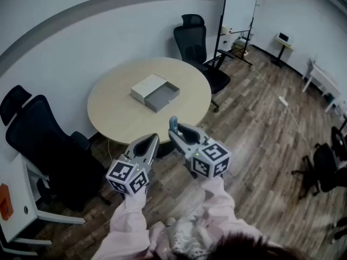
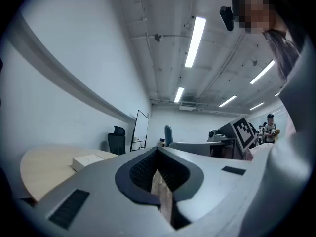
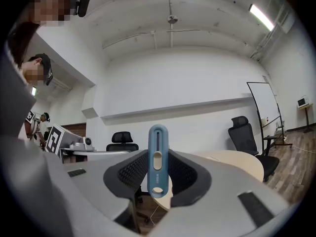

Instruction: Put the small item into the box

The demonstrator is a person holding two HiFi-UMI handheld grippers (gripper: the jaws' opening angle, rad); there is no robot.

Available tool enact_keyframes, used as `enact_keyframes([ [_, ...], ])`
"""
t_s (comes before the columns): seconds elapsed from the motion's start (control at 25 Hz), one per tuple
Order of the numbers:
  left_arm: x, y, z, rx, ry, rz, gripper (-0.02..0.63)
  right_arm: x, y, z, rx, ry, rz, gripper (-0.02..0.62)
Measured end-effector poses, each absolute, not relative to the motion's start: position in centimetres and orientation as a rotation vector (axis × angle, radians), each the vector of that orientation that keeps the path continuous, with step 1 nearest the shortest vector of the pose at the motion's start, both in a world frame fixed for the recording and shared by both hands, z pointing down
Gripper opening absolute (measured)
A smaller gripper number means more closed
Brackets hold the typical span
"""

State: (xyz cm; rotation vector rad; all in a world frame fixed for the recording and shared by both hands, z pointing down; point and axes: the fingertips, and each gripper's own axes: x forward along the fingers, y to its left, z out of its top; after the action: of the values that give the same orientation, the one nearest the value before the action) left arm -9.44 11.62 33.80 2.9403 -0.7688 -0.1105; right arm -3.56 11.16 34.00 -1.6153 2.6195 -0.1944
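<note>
**Both tongs level, short of the table, the blue piece in my right one**

My two arms, in pale pink sleeves (image 1: pixel 214 199), reach forward side by side over the wooden floor (image 1: pixel 255 145). Both tongs lie level and aim toward the round table (image 1: pixel 116 115), with their tips stopping near its closest edge. The left gripper (image 1: pixel 154 138) has its jaws drawn together at the tips with nothing between them (only a thin slit of floor shows lower down in the left gripper view). The right gripper (image 1: pixel 174 135) sits just beside it, its jaws standing fairly wide and clamped on the small item.

The table is pale beige. One black office chair (image 1: pixel 40 140) stands at its left and another (image 1: pixel 195 42) beyond it, near a whiteboard (image 1: pixel 239 7).

The box (image 1: pixel 162 98) rests near the middle of the tabletop, well apart from both tongs. It lies open as two halves touching side by side: a white half (image 1: pixel 146 87) and a shallow grey tray with its inside facing up.

The small item (image 3: pixel 157 147) is a slim blue oblong with rounded ends, a long slot, a pale slider and a hole near its lower end. It stands upright between my right pads, its top poking above them.
</note>
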Motion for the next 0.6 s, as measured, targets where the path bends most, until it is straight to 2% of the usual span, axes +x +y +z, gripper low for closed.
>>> enact_keyframes([
  [0.6,-8.38,11.85,34.37,2.929,-0.776,-0.099,0.011,-2.61,11.41,34.61,-1.613,2.628,-0.207,0.128],
])
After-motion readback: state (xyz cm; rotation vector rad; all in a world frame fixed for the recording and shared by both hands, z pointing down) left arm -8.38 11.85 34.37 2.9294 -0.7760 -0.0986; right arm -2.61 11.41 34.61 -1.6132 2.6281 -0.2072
